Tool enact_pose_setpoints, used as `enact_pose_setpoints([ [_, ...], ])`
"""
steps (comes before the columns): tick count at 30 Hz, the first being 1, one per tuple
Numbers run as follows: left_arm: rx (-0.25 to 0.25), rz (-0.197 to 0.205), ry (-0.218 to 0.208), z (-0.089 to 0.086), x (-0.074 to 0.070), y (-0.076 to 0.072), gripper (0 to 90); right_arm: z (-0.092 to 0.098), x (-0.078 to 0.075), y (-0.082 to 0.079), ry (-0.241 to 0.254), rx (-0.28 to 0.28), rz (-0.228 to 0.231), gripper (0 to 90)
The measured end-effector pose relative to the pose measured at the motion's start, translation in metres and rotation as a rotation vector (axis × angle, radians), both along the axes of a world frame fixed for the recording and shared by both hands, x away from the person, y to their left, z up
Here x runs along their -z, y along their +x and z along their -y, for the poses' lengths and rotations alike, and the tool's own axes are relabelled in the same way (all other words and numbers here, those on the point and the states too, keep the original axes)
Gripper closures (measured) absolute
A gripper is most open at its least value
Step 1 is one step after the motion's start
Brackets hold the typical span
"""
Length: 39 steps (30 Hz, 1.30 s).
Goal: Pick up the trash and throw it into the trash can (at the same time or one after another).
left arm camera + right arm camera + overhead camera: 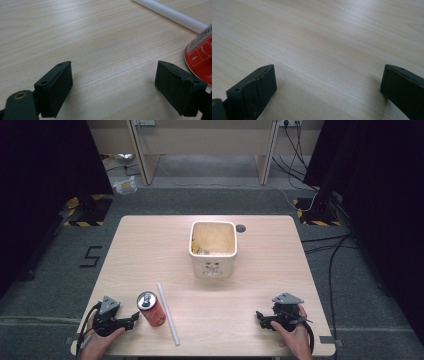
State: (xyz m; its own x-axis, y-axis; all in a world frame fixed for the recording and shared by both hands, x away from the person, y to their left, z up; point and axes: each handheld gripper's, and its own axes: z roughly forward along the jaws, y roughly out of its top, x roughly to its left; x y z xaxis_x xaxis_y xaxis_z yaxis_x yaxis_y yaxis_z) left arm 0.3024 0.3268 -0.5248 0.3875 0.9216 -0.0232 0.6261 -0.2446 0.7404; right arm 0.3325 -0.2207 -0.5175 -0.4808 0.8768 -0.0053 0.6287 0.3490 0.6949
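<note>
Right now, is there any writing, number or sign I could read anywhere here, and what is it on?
"5": black mark on the grey floor, left of the table.
Red can: white print and small boxes on its side, seen in the left gripper view, too blurred to read.
Cream bin: a faint drawing on its front, no words readable.
Black-and-yellow striped tape on the floor: a warning pattern, no text.

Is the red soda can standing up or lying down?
Standing up. The red soda can rests on its base on the wooden table, silver top with pull tab facing up.
</note>
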Motion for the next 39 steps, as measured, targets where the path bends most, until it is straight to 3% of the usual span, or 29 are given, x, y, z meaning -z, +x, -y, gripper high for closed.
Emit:
enact_pose_setpoints([
  [7, 0.001, -0.003, -0.005, -0.001, 0.000, 0.000, 14.0, 0.000, 0.000, 0.000, 0.000, 0.000, 0.000, 0.6],
  [13, 0.015, 0.004, -0.049, -0.005, -0.001, -0.002, 15.7, 0.000, 0.000, 0.000, -0.001, 0.001, 0.000, 0.6],
  [24, 0.072, 0.055, -0.055, 0.003, -0.018, -0.018, 15.9, 0.000, 0.000, 0.000, -0.001, 0.001, 0.000, 0.6],
  [30, 0.100, 0.079, -0.092, 0.004, -0.028, -0.035, 15.8, 0.000, 0.000, 0.000, -0.001, 0.001, 0.000, 0.6],
  [39, 0.134, 0.097, -0.126, 0.010, -0.036, -0.048, 15.4, 0.000, 0.000, 0.000, -0.001, 0.001, -0.001, 0.6],
])
